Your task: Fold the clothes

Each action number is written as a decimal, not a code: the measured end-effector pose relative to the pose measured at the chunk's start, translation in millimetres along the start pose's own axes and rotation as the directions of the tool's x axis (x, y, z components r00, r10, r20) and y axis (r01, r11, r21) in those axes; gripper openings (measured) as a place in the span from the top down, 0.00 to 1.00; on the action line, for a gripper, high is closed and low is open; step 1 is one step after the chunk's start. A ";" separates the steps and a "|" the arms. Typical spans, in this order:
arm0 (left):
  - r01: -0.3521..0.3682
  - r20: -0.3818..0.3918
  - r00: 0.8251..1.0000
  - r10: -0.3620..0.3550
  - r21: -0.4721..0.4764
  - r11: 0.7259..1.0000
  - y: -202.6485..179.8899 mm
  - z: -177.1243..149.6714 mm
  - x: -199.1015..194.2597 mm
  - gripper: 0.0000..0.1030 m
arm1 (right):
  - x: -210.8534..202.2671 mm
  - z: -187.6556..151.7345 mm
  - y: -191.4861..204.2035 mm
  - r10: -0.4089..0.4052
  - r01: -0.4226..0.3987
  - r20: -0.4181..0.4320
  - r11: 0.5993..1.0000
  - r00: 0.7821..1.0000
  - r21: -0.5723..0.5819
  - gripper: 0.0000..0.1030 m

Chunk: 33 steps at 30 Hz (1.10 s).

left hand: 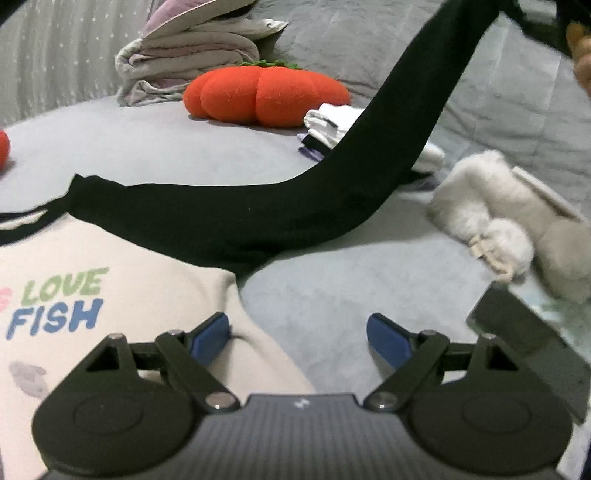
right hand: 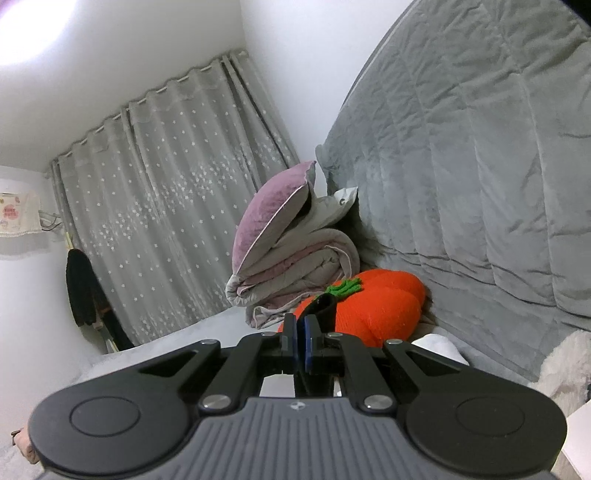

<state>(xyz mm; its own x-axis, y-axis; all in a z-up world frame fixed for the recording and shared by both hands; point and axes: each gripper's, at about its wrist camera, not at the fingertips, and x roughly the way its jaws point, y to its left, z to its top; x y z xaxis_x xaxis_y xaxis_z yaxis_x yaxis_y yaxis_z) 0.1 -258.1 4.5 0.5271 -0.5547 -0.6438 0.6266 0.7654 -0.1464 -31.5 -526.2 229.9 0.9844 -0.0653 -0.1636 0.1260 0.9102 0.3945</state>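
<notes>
A cream shirt with black sleeves and the words "LOVE FISH" lies flat on the grey bed. Its black sleeve rises diagonally from the shirt to the upper right, pulled taut. My right gripper is shut on the sleeve's cuff, held high above the bed. In the left wrist view the right gripper shows at the top right corner. My left gripper hovers open just above the shirt's right edge, its blue pads wide apart with nothing between them.
An orange pumpkin cushion and a pile of folded bedding with a purple pillow sit at the back. Folded white and dark clothes lie behind the sleeve. A fluffy white plush and a dark flat object lie right. A grey quilted headboard stands behind.
</notes>
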 end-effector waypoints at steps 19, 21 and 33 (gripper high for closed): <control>-0.090 -0.045 0.995 0.086 -0.093 0.992 -24.6 -14.0 -13.4 0.17 | -6.0 -5.5 10.1 0.007 -0.007 -0.007 1.000 1.000 -0.028 0.94; -0.090 -0.048 0.995 0.085 -0.090 0.992 -29.8 -18.5 -18.1 0.17 | -4.1 -4.3 10.4 0.007 -0.008 -0.007 1.000 1.000 -0.030 0.94; -0.012 -0.070 0.997 0.006 -0.095 0.995 -55.0 -67.4 -79.2 0.16 | -7.4 -2.5 8.5 0.015 -0.015 0.003 1.000 1.000 -0.012 0.94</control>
<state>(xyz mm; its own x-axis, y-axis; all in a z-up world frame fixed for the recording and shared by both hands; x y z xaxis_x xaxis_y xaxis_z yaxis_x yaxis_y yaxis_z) -114.7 -234.3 12.9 0.4888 -0.5260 -0.6959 0.5627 0.7997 -0.2093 -38.1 -517.0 232.2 0.9866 -0.0525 -0.1547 0.1092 0.9161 0.3859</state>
